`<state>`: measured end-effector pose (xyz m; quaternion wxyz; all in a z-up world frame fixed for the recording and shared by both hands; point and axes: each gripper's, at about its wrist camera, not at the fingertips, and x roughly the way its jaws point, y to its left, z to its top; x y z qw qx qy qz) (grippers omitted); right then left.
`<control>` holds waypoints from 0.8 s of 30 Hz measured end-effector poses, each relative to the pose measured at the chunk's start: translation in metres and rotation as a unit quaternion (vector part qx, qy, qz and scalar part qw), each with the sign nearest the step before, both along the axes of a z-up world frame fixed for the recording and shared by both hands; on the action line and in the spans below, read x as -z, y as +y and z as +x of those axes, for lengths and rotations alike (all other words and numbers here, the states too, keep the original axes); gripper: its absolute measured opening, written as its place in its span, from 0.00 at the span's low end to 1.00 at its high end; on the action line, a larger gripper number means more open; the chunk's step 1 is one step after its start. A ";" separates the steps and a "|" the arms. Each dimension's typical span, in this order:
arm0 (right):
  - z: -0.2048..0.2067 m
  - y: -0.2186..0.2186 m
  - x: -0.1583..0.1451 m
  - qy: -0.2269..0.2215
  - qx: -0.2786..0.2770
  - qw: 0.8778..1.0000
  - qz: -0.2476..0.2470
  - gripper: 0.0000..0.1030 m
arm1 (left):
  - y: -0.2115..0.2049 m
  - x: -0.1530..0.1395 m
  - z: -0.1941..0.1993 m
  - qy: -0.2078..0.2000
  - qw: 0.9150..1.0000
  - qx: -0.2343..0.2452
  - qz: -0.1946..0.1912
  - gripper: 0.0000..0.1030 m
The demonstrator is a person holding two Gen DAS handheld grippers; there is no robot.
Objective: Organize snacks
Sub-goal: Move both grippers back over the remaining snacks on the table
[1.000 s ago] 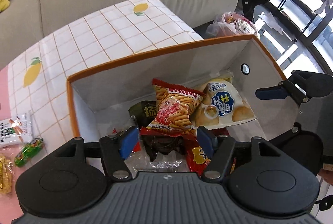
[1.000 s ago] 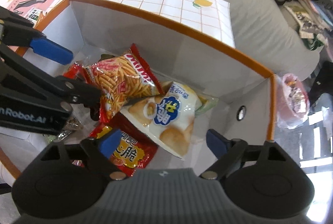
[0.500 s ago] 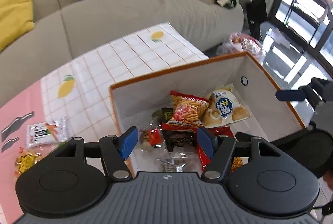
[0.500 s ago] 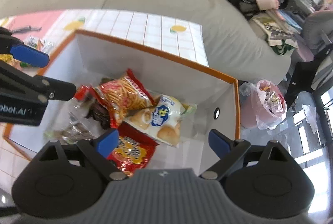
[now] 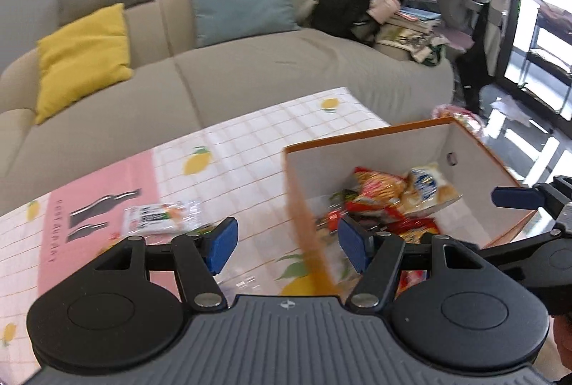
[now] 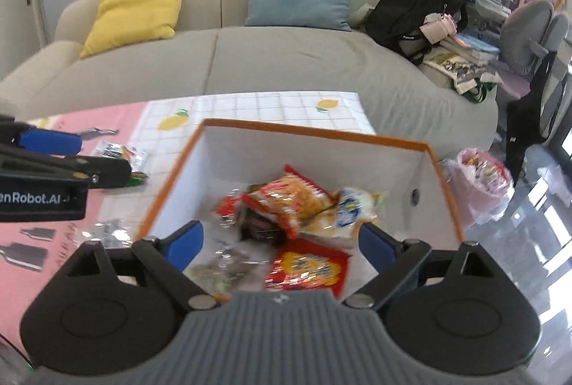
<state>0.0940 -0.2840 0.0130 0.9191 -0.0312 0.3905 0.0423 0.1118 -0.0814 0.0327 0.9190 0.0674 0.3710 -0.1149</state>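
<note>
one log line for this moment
left gripper: open, empty | right gripper: open, empty | box: snacks inside | white packet: on table

We read "enRobot.AI" on the left gripper (image 6: 50, 149) body, its start cut off; snack bag print blurs beyond reading.

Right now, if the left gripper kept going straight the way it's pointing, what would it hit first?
Probably the storage box's orange-edged near wall, which runs up between the open jaws of the left gripper. Depth is unclear, so it might graze the tablecloth instead.

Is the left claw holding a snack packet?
No, the left claw is open and empty, above the box edge.
</note>
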 end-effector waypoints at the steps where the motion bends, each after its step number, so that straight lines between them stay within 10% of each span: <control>1: -0.004 0.006 0.001 -0.001 0.004 1.000 0.004 0.89 | 0.007 0.001 -0.004 -0.005 1.000 -0.010 0.003 0.73; 24: -0.053 0.130 0.032 0.012 -0.061 0.998 0.022 0.86 | 0.121 0.057 -0.069 0.023 0.992 -0.125 0.001 0.68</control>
